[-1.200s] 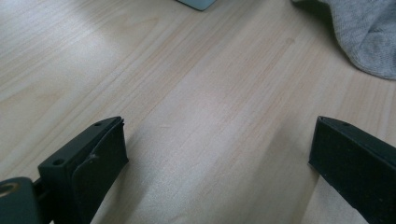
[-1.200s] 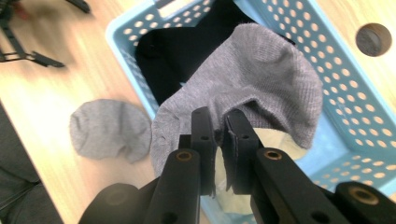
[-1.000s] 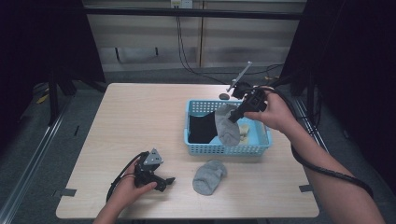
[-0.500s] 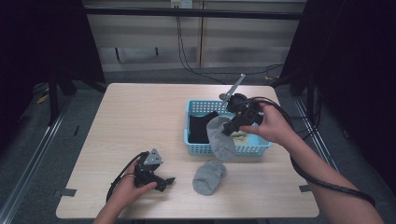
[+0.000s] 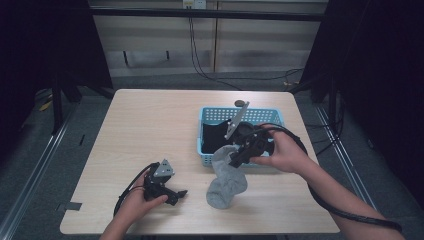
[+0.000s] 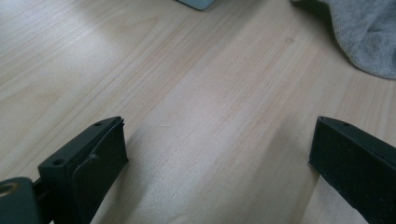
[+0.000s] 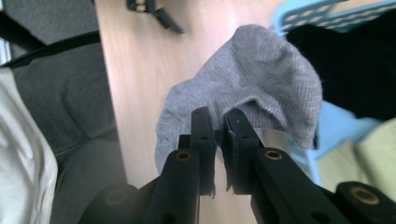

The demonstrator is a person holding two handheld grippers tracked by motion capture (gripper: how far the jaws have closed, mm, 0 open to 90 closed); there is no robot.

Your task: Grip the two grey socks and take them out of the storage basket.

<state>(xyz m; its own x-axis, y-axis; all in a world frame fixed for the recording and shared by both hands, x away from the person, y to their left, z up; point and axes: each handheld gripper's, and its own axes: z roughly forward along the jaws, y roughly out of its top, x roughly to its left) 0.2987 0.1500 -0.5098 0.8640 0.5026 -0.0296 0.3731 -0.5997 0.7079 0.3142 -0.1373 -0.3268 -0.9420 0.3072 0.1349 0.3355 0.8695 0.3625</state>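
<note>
Resting at lower left of the high view, left gripper with jaws wide and empty on the table, grey sock hanging at centre, pinched by the right gripper, blue basket just behind.

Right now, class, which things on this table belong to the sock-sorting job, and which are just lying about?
Part of the job: grey sock in the right claw; second grey sock on the table; blue basket.
Lying about: left claw, open; wall cables.
</note>
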